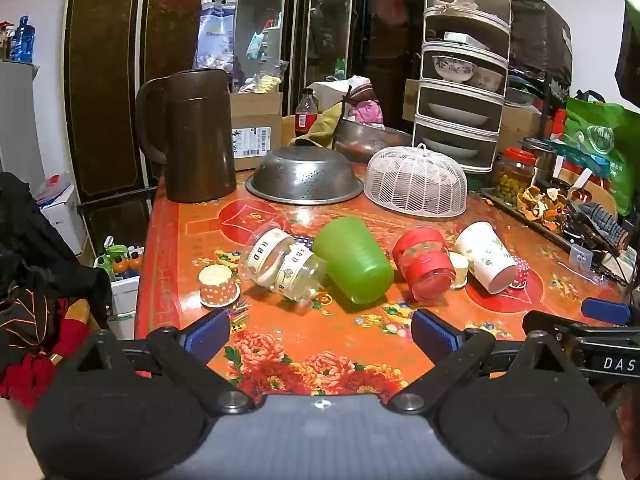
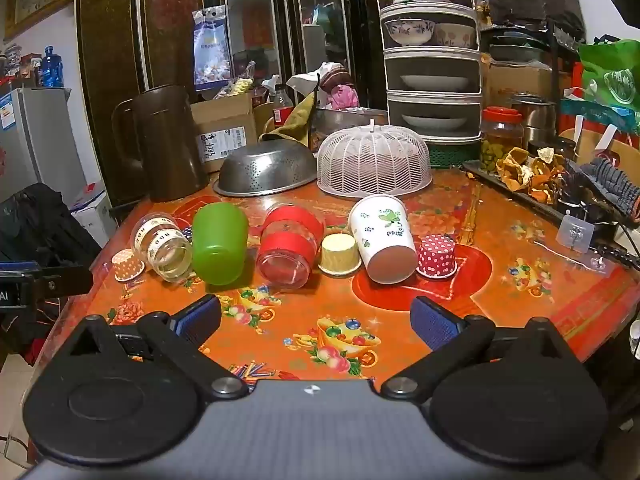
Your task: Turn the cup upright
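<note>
A: Nearest first: what are the tongs doing?

B: The left gripper (image 1: pixel 320 334) hangs over the table's (image 1: pixel 320 344) near edge with its blue pads spread wide and nothing between them. The right gripper (image 2: pixel 316 320) is the same, pads apart and bare, over the near part of the flowered tablecloth. Each shows at the side of the other's view.

A: And the cups?

B: A row of them lies tipped over across the middle of the table, beyond both grippers. From the left edge: a small orange dotted paper cup (image 1: pixel 218 290) standing base up, then a clear cup with HBD ribbon (image 1: pixel 282 266) on its side, touching the green cup (image 1: pixel 352 260), also on its side with its base toward the cameras.

A: Further along?

B: A clear cup with red bands (image 2: pixel 291 246) on its side, a small yellow paper cup (image 2: pixel 340 254) upside down beside it, then the white paper cup with green leaf print (image 2: pixel 382 236) lying with its base toward the near edge, and a red polka-dot cup (image 2: pixel 437 255) just beside it.

A: Behind the row?

B: Toward the far edge, a brown pitcher (image 1: pixel 192 136) at the far left corner, an overturned steel colander (image 1: pixel 305 176), and a white mesh food cover (image 1: pixel 418 182).
</note>
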Demonstrator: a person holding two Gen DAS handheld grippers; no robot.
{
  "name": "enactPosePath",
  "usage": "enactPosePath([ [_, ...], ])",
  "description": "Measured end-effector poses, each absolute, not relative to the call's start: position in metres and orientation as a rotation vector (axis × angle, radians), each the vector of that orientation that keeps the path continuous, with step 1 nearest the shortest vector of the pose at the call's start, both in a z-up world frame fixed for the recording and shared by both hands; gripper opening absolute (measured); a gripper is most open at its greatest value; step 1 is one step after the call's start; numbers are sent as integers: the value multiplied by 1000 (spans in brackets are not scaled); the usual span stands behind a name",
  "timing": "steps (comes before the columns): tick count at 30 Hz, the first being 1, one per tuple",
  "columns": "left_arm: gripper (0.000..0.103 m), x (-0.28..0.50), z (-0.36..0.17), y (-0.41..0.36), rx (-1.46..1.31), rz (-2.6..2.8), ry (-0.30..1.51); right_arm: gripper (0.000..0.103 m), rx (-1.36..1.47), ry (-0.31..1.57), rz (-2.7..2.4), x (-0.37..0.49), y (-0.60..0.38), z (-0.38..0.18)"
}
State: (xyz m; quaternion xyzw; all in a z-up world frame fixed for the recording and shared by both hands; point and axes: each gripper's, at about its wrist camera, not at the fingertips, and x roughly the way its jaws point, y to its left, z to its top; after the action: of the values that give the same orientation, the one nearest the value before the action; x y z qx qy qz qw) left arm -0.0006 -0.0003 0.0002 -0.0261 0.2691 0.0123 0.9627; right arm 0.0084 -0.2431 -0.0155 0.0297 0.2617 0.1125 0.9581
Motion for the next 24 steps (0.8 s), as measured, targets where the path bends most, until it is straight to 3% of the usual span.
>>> enactPosePath([
  [24,99,9,-4,-7,-34,12,565,102,32,526,236,19,-239,-15],
])
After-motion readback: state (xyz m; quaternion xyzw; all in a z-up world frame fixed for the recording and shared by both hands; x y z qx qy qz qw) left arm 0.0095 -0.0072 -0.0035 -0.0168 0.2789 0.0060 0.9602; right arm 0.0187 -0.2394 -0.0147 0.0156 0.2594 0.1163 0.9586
